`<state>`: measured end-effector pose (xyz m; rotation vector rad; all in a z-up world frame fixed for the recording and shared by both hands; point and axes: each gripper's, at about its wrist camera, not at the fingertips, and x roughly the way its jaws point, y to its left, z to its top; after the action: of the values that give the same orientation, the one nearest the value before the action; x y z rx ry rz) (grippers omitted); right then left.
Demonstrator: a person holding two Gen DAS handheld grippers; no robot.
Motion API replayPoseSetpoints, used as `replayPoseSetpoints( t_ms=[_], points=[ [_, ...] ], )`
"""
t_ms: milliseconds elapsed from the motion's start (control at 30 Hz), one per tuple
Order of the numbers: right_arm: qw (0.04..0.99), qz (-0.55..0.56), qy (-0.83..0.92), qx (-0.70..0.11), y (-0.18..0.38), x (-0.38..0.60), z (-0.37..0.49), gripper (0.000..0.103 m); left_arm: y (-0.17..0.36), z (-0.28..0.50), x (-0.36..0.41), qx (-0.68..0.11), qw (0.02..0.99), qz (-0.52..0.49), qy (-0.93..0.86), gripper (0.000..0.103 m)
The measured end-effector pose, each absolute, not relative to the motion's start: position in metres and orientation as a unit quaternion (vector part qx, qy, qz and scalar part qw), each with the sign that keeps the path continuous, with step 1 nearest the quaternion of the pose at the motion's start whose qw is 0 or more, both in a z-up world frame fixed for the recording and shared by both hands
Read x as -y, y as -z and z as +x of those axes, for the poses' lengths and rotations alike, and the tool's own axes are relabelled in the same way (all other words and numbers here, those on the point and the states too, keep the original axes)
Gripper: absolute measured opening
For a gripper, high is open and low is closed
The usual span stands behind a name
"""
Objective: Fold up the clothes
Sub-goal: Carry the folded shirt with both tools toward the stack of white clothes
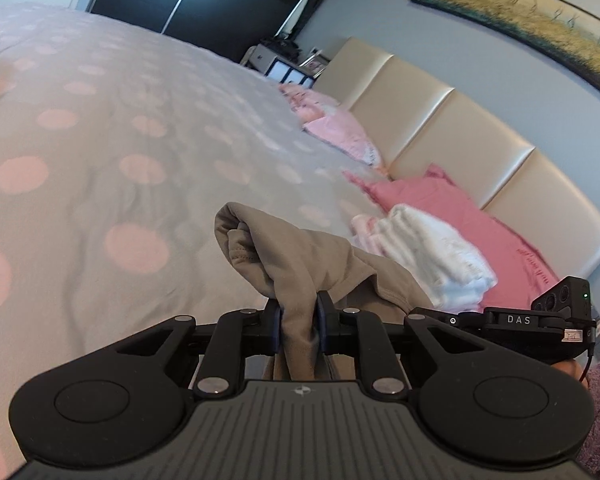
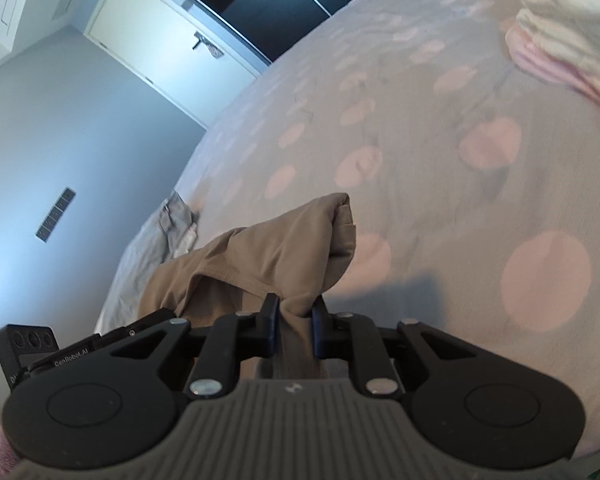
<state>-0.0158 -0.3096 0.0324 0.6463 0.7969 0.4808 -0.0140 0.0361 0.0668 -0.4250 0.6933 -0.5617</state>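
Taupe knit garment (image 1: 300, 256): light, limp, stretchy, likely slippery. Left tool (image 1: 299, 318) and right tool (image 2: 293, 320) each pinch bunched edge above the dotted bed (image 1: 100, 140); corners are best.

One beige garment (image 1: 300, 264), two grippers on it, one bed (image 1: 100, 140), two pink pillows (image 1: 340, 132) by its headboard (image 1: 440, 120), one folded stack (image 1: 432, 256), one painting (image 1: 520, 12)
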Motion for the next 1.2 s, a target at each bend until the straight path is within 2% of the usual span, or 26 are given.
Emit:
replayPoseSetpoints(
  t_ms=[467, 833, 1200],
  points=[
    [0.898, 0.243, -0.192, -0.313, -0.177, 0.428, -0.003, 0.018, -0.137, 0.038, 0.084, -0.265, 0.859, -0.213, 0.383, 0.014],
    [0.908, 0.246, -0.163, -0.298, -0.220, 0.518, 0.014, 0.018, -0.145, 0.081, 0.166, -0.263, 0.833, -0.237, 0.424, 0.014],
    [0.916, 0.241, -0.123, -0.296, -0.223, 0.608, 0.043, 0.018, -0.129, 0.119, 0.255, -0.292, 0.823, -0.231, 0.429, 0.014]
  ],
)
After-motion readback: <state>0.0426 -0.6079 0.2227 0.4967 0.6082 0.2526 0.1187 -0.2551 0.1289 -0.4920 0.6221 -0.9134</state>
